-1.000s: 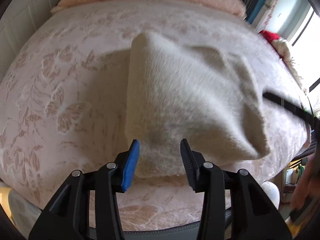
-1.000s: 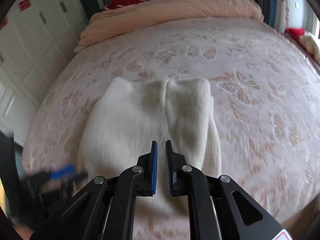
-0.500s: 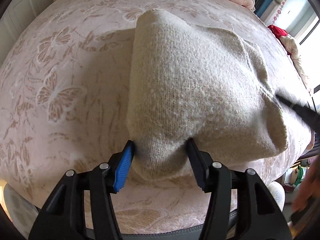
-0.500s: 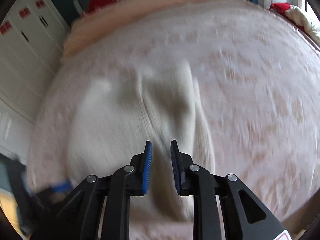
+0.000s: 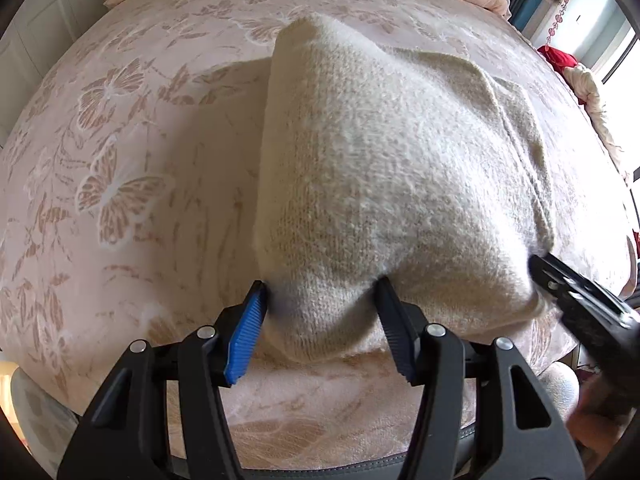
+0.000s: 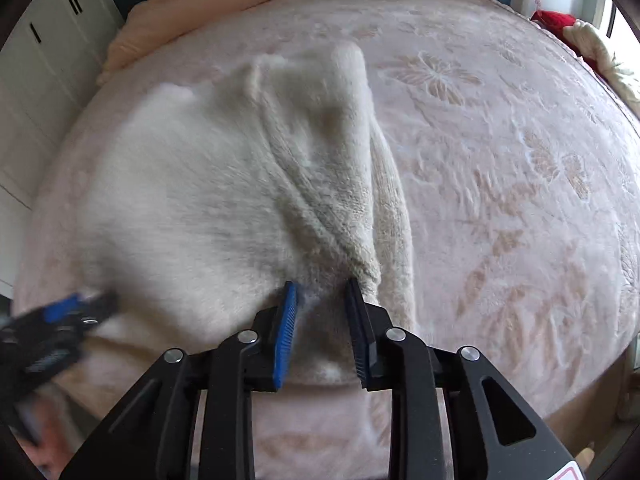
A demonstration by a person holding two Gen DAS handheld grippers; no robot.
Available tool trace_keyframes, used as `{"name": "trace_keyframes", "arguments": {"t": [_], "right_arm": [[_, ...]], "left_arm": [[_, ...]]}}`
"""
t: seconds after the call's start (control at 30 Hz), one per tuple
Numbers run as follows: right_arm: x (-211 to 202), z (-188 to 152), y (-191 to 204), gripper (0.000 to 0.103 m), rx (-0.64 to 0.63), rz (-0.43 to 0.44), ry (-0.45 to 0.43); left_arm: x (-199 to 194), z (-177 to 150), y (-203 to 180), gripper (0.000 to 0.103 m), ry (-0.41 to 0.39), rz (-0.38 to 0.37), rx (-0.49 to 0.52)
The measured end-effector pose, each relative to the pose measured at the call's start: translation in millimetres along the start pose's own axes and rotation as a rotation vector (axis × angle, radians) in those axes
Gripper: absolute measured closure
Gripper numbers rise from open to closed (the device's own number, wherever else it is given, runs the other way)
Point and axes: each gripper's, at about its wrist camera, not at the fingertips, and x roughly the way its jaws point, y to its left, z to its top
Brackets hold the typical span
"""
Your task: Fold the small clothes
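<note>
The left hand-held gripper [image 5: 320, 312] and right hand-held gripper [image 6: 320, 312] both gape around the near hem of the cream knitted garment [image 5: 400, 168] on the pink butterfly-patterned bed [image 5: 120, 160]; closing shallowly could catch one layer, spoiling the fold.

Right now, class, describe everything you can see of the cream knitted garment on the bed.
The cream knitted garment looks soft and fuzzy, with a fine knit texture. It lies partly folded on the pink butterfly-patterned bedspread, a raised seam or fold running along one side. Its near edge bunches between the open fingers of the left gripper at one corner and the right gripper at the other. Nothing else touches it.
</note>
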Motion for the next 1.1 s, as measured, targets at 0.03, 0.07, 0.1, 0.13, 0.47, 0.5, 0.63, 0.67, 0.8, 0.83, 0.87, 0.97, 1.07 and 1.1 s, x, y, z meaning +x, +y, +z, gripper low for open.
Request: {"name": "trace_keyframes", "arguments": {"t": [0.03,0.07,0.1,0.13,0.47,0.5,0.63,0.67,0.8,0.83,0.87,0.97,1.07,1.1], "right_arm": [[-1,4,3,0.076,-0.009,-0.011,0.004],[-5,11,9,0.076,-0.022,-0.023,0.009],[-8,14,11,0.074,-0.028,-0.020,0.008],[-12,15,12,0.073,-0.029,-0.011,0.006],[-50,-2,-50,0.019,0.111,0.113,-0.058],[-39,0,-57,0.019,0.146,0.163,-0.026],[3,6,-71,0.019,0.247,0.276,0.072],[10,6,-70,0.019,0.258,0.296,0.087],[32,10,-66,0.016,0.316,0.361,0.119],[35,13,-65,0.016,0.323,0.365,0.114],[39,16,-63,0.016,0.330,0.378,0.110],[51,30,-60,0.015,0.351,0.411,0.117],[62,44,-54,0.014,0.366,0.442,0.124],[66,48,-52,0.013,0.365,0.445,0.124]], "left_arm": [[1,0,-1,0.046,-0.002,0.007,0.001],[2,-1,-2,0.045,-0.005,0.019,0.005],[2,-1,-3,0.045,-0.006,0.025,0.008],[-1,-2,-2,0.045,-0.004,0.019,0.004],[-41,-5,67,0.009,-0.067,-0.312,-0.261],[-33,-1,73,0.009,-0.040,-0.329,-0.309],[-2,12,83,0.009,0.042,-0.415,-0.440],[3,14,80,0.009,0.050,-0.418,-0.439],[28,25,59,0.009,0.097,-0.428,-0.416],[36,28,53,0.008,0.116,-0.431,-0.417],[40,30,50,0.008,0.122,-0.433,-0.415],[46,37,41,0.005,0.116,-0.419,-0.398],[49,45,37,0.005,0.112,-0.420,-0.391],[51,49,37,0.005,0.113,-0.424,-0.392]]}}
